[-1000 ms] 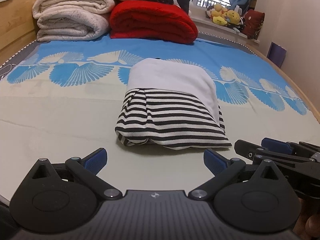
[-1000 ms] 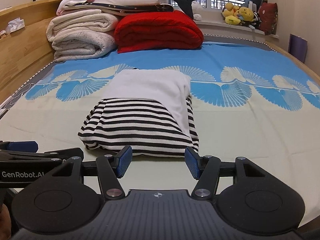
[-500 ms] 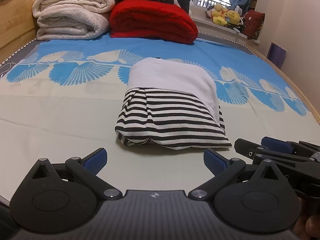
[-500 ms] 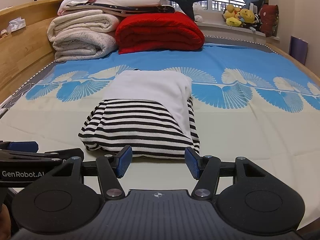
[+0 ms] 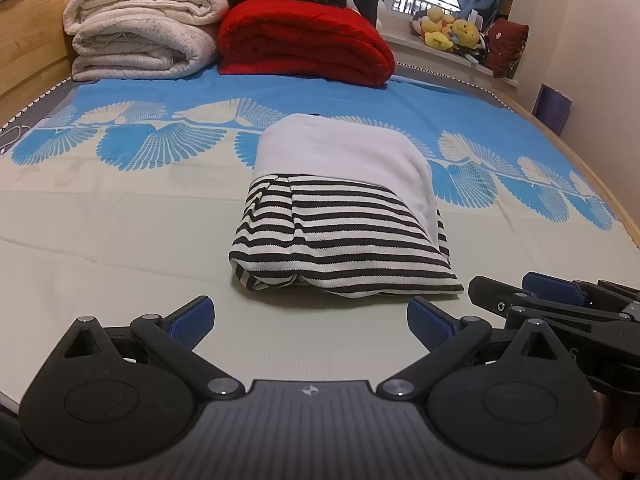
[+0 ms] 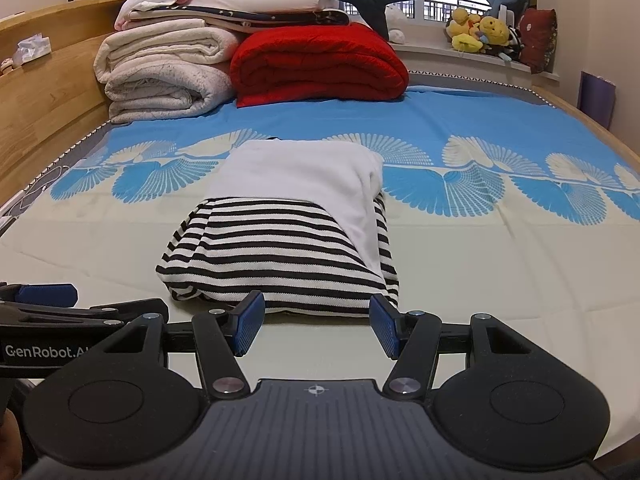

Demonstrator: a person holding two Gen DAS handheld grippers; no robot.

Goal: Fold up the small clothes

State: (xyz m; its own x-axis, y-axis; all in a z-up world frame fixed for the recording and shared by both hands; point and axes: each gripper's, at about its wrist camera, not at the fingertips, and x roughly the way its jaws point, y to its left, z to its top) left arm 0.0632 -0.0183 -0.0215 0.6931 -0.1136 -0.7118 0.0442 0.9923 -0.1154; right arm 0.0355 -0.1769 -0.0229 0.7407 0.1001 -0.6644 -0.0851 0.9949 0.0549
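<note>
A folded garment (image 5: pixel 340 216), black-and-white striped in front and plain white behind, lies on the bed sheet (image 5: pixel 120 220); it also shows in the right wrist view (image 6: pixel 288 236). My left gripper (image 5: pixel 310 322) is open and empty, just short of the garment's near edge. My right gripper (image 6: pixel 316 324) is open and empty, its blue pads (image 6: pixel 250 322) close to the striped edge. The right gripper shows at the right of the left wrist view (image 5: pixel 560 300). The left gripper shows at the left of the right wrist view (image 6: pixel 60 304).
Folded white blankets (image 6: pixel 168 76) and a red quilt (image 6: pixel 320 64) are stacked at the far end of the bed. A wooden headboard (image 6: pixel 44 92) runs along the left. Plush toys (image 6: pixel 484 34) sit on the windowsill. A purple box (image 6: pixel 596 98) stands by the right wall.
Both views have tilted slightly; the grippers stay open and in place by the garment's near edge. The garment has not moved.
</note>
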